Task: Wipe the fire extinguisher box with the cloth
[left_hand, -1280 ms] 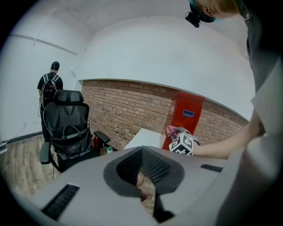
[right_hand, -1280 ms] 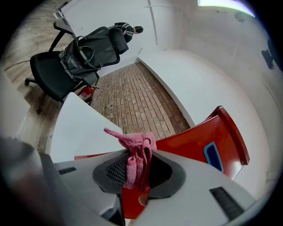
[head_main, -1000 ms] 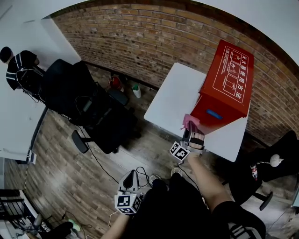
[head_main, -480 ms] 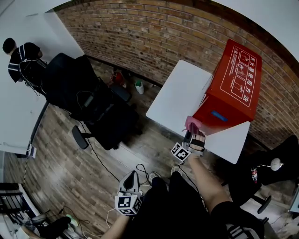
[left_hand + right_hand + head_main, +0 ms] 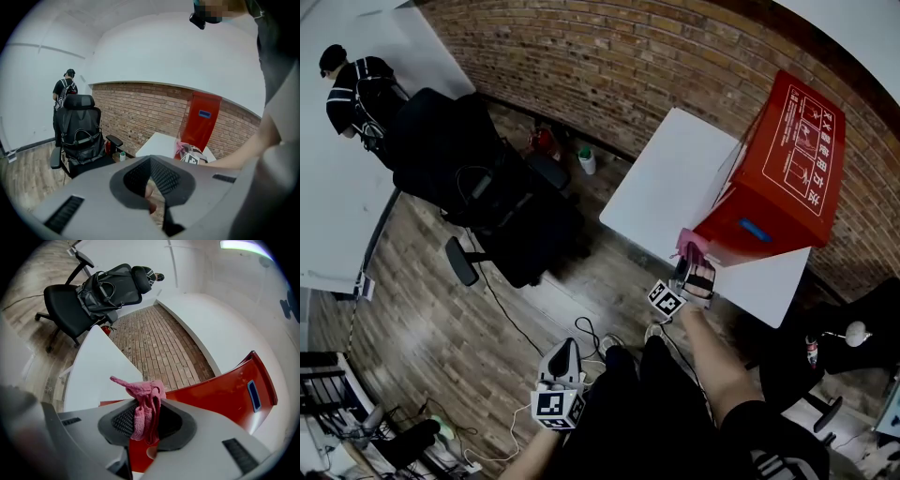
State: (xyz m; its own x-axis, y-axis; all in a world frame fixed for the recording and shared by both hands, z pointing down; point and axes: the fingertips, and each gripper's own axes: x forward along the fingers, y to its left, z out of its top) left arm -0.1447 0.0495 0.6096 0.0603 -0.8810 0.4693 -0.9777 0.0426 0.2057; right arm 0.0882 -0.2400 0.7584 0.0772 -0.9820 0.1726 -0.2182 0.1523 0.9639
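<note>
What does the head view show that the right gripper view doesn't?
Only the head view shows the left gripper and the small green-capped bottle. Only the right gripper view shows the glowing ceiling light strip and, close up, the right gripper shut on the pink knitted cloth. Both show the red fire extinguisher box, white table and black office chair.

Box (image 5: 776,178) on table (image 5: 667,199), chair (image 5: 459,173) left of table
</note>
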